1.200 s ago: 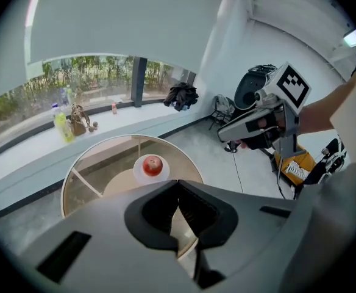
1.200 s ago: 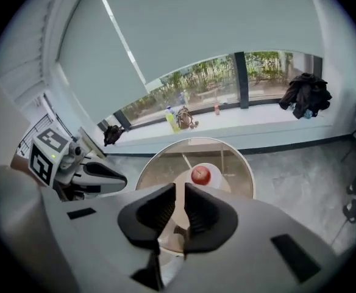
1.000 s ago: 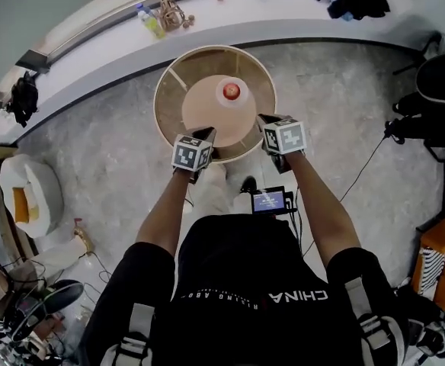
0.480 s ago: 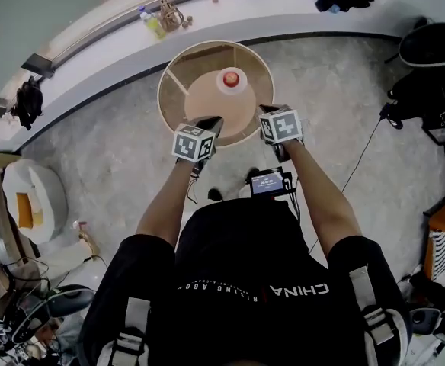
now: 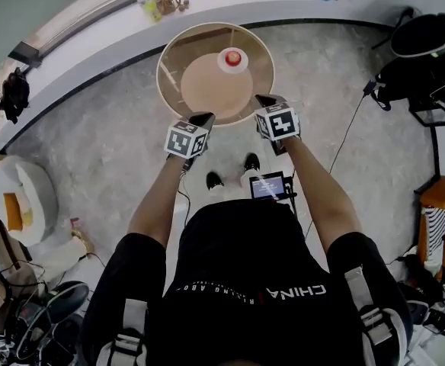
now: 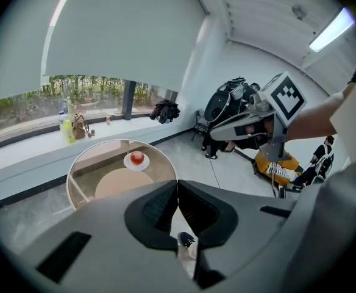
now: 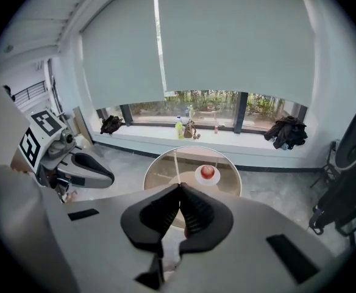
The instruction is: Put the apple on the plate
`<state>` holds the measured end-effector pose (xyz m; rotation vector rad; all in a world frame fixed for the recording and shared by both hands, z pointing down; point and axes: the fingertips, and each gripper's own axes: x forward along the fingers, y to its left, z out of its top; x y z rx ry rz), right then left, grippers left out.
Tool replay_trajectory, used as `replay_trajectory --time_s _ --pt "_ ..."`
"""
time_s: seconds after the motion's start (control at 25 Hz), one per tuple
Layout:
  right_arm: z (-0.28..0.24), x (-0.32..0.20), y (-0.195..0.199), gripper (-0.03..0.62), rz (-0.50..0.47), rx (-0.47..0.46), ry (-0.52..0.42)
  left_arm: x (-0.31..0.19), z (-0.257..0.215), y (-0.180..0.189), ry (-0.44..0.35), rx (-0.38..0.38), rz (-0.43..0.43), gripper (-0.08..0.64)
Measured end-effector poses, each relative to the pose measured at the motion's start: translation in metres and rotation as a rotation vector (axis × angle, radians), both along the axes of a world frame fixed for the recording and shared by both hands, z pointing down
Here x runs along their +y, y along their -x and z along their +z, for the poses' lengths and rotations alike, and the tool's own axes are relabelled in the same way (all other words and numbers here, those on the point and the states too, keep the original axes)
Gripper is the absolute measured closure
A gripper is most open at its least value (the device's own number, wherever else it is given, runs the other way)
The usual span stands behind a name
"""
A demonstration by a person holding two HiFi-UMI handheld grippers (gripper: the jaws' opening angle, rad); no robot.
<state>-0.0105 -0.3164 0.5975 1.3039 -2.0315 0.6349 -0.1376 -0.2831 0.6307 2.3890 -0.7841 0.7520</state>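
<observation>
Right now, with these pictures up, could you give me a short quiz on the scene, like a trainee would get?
1. True or false: the apple lies beside the plate, not on it.
2. The left tongs are: A wide open, B shut and empty, C shut on the apple.
3. Fill in: the plate stands on a round ____.
Key: 1 false, it sits on the plate. 2 B. 3 table.
</observation>
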Motion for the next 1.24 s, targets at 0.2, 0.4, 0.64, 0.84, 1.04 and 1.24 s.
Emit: replay_trajectory --time_s 0.2,0.4,0.64,0.84,1.04,1.24 --pt "0.007 -0.009 -0.007 0.564 -0.015 0.021 0.002 -0.011 0.009 0.002 -0.018 -0.018 -0.027 0.541" --pt "-0.002 -0.004 -0.019 0.563 -0.037 0.005 -0.018 -0.019 -0.003 -0.017 -0.074 -0.037 -0.038 0.541" --pt "-0.015 0.005 -0.043 0.563 -0.044 -0.022 -0.033 -0.014 -0.029 -0.048 -0.138 -0.048 -0.034 0.541" --pt "-0.025 0.008 -0.050 0.563 -0.051 -0.037 -0.040 -0.010 -0.045 -0.057 -0.155 -0.031 -0.051 0.541" --pt "-0.022 0.014 -0.059 0.563 -0.074 -0.050 -0.034 -0.001 -0.045 -0.067 -0.138 -0.030 -0.055 0.541" --pt "-0.026 0.027 -0.072 0.563 -0.084 -0.052 -0.031 0.014 -0.044 -0.078 -0.131 -0.057 -0.051 0.541"
